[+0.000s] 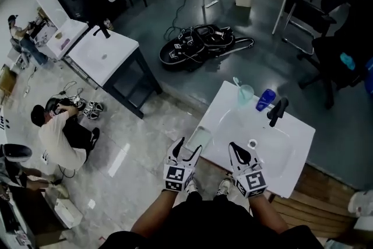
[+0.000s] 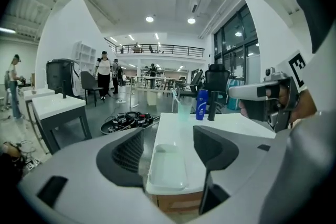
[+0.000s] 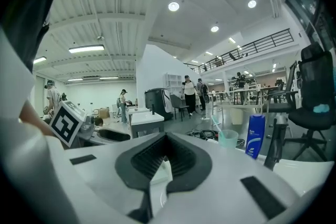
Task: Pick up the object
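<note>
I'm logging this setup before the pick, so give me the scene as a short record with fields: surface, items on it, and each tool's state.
surface: white sink top
near left corner: clear tray
far edge: teal cup with a toothbrush, blue bottle, black faucet
left tool: open, tray in line between its jaws, not gripped
right tool: shut, nothing held, at the sink top's near edge
</note>
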The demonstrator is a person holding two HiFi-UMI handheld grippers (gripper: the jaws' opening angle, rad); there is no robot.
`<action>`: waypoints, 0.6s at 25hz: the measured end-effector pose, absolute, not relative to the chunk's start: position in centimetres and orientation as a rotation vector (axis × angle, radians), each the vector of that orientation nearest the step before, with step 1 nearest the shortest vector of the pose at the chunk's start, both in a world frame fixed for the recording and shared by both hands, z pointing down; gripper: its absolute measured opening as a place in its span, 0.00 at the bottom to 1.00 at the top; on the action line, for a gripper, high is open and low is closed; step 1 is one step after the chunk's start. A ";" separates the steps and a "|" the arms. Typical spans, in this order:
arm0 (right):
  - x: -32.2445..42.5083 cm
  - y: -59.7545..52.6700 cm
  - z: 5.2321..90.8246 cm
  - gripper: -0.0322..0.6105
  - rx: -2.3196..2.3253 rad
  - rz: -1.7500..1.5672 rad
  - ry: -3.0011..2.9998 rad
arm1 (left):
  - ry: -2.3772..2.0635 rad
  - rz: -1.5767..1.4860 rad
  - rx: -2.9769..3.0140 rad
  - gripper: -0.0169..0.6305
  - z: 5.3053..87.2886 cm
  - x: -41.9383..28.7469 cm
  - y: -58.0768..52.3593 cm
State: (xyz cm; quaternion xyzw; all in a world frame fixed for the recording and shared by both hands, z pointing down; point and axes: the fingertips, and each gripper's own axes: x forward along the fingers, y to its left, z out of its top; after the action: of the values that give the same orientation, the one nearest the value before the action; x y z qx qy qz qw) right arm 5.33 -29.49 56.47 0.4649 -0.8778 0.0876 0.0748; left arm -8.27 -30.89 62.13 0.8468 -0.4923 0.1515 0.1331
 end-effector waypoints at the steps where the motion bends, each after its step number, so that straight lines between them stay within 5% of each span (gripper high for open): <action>1: 5.4 -29.5 56.9 0.08 1.391 0.276 -2.629 | -1.426 0.462 2.449 0.52 62.9 -8.2 -30.9; 3: 5.5 -29.5 57.7 0.08 1.385 0.304 -2.614 | -1.407 0.523 2.435 0.65 65.1 -8.0 -30.7; 8: 5.3 -30.4 58.5 0.08 1.382 0.332 -2.599 | -1.359 0.665 2.403 0.78 70.2 -8.1 -30.9; 15: 5.1 -30.7 60.1 0.08 1.352 0.377 -2.588 | -1.287 0.738 2.366 0.81 74.5 -7.4 -31.0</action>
State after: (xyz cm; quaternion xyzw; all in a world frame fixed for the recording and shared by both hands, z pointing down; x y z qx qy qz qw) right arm 5.07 -30.74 60.13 0.4569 -0.8748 0.1273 0.0985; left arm -7.40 -30.97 74.49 0.8345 -0.4537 0.2601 0.1737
